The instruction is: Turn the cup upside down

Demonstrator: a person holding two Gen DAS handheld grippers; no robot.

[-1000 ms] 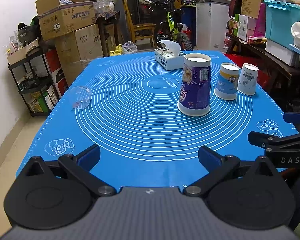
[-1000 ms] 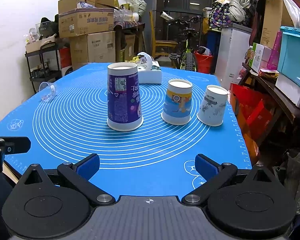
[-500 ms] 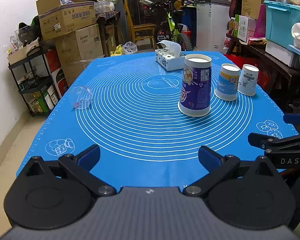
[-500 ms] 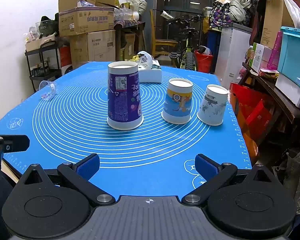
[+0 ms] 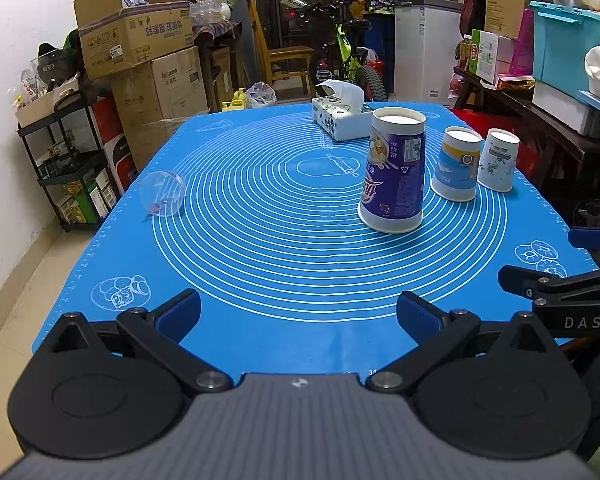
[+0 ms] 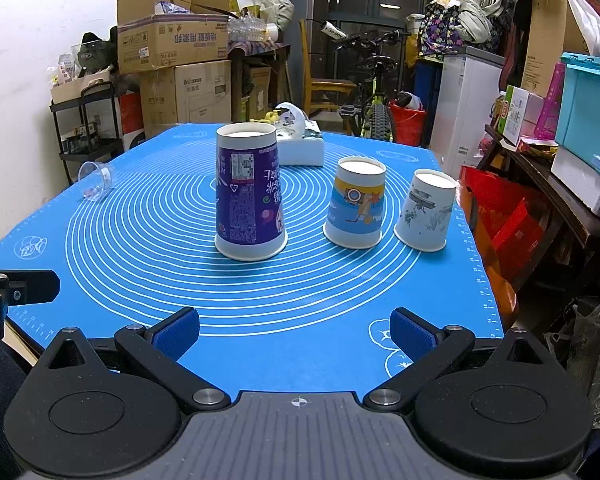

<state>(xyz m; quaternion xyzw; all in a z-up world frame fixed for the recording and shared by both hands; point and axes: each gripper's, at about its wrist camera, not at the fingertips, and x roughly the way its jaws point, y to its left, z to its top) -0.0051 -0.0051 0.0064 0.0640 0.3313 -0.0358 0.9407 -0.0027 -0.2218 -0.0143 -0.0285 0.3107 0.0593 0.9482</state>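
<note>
Three paper cups stand upside down on the blue mat (image 5: 260, 240): a tall purple cup (image 5: 394, 174) (image 6: 249, 194), a blue-and-yellow cup (image 5: 457, 163) (image 6: 356, 202) and a white printed cup (image 5: 497, 159) (image 6: 425, 208). A clear plastic cup (image 5: 162, 194) (image 6: 94, 180) lies on its side near the mat's left edge. My left gripper (image 5: 298, 314) is open and empty at the near edge. My right gripper (image 6: 296, 330) is open and empty at the near edge, in front of the purple cup. The right gripper's finger also shows in the left wrist view (image 5: 556, 284).
A white tissue box (image 5: 340, 120) (image 6: 300, 148) sits at the far side of the mat. Cardboard boxes (image 5: 140, 40), a black shelf (image 5: 72, 152), a bicycle (image 6: 374, 96) and storage bins (image 5: 572, 44) surround the table.
Both views have shifted only very slightly. The cups and grippers stand as before.
</note>
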